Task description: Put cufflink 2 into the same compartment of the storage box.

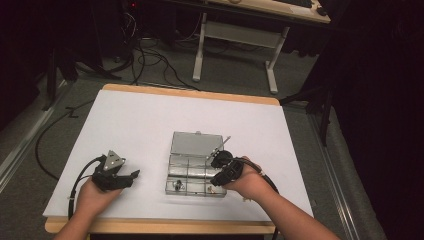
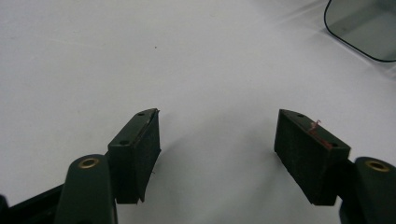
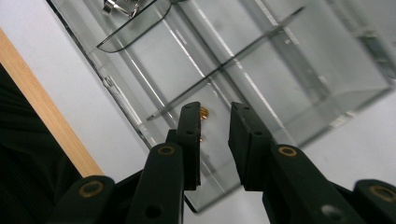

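Clear box [image 1: 195, 170] sits lid-open mid-table, our right gripper [image 3: 215, 140] over its near-right cell w/ jaws narrowly apart beside a small brass bit [image 3: 204, 112], nothing gripped yet, left gripper [image 2: 217, 144] wide open and idle on bare table, so we're early imo.

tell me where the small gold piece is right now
In the right gripper view the small gold piece lies inside the clear compartment box, just beside the right gripper's left jaw tip.
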A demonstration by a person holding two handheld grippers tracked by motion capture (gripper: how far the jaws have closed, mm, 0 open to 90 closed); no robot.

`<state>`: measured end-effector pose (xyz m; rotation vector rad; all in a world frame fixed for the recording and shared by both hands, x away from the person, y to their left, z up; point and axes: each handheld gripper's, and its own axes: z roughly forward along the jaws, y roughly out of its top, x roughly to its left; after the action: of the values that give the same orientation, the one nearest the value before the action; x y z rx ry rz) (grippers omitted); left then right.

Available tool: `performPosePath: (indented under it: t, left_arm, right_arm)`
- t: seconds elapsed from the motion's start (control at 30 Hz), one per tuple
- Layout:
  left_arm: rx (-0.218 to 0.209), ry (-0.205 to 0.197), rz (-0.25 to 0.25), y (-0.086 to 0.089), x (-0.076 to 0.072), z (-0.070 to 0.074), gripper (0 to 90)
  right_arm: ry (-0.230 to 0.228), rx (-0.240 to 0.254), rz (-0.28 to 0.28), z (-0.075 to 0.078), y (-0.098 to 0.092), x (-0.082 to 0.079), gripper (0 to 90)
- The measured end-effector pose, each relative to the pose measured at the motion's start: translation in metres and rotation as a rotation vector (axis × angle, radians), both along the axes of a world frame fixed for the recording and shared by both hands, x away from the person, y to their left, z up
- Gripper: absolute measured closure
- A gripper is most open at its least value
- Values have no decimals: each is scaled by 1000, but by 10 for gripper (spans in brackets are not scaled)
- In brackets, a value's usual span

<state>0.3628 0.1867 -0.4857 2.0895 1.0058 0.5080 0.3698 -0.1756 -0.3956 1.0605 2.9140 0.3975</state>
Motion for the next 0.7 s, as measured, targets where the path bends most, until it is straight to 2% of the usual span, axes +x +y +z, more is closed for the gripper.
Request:
performPosePath:
  t: [0.2, 0.23, 0.33, 0.47, 0.6, 0.7]
  left_arm:
    - [1, 3, -2, 0, 0, 0, 318]
    - [0, 4, -1, 0, 0, 0, 318]
    - [1, 4, -1, 0, 0, 0, 318]
    - [1, 0, 1, 0, 0, 0, 318]
    - [0, 3, 0, 0, 0, 0, 318]
    - [2, 4, 0, 0, 0, 0, 318]
  right_arm:
    - [-17, -4, -34, 14, -18, 0, 758]
    - [-25, -8, -51, 16, -27, 0, 757]
    - [-17, -12, -89, 18, -33, -1, 758]
    - [-19, -22, -123, 16, -52, -3, 753]
    - [-19, -34, -118, 8, -63, -5, 737]
    - [2, -39, -144, 3, -68, -9, 730]
